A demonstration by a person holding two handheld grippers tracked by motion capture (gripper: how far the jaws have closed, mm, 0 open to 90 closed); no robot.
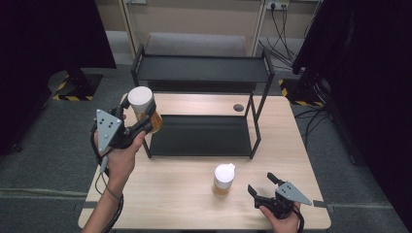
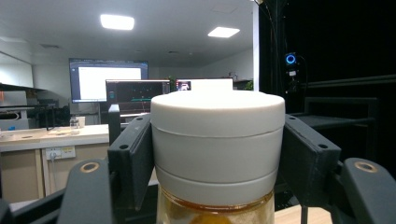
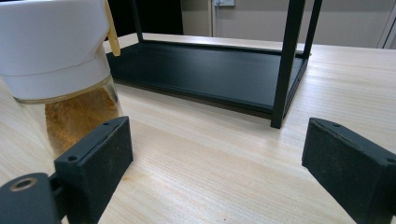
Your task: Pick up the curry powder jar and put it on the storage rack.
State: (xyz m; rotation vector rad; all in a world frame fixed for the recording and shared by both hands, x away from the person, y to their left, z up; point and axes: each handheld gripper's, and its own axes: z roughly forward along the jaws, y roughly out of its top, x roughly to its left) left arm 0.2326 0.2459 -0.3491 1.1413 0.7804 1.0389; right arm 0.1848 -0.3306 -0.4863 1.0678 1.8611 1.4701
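A glass jar with a wide white lid (image 1: pixel 143 106) and amber contents hangs in the air at the left, in front of the black two-tier rack (image 1: pixel 201 104). My left gripper (image 1: pixel 141 121) is shut on it; in the left gripper view both black pads press the sides of the jar's white lid (image 2: pixel 217 144). A second white-lidded jar (image 1: pixel 224 180) stands on the wooden table (image 1: pixel 180 194), also seen large at the left as the jar (image 3: pixel 60 79) in the right gripper view. My right gripper (image 1: pixel 263 185) rests open just right of it, nothing between its fingers (image 3: pixel 95 163).
The rack's lower shelf (image 3: pixel 205 70) lies flat on the table behind the standing jar, with a thin black leg (image 3: pixel 284 65) at its front right corner. Its upper shelf (image 1: pixel 201 68) is bare. A small round grommet (image 1: pixel 238 107) sits near the table's back edge.
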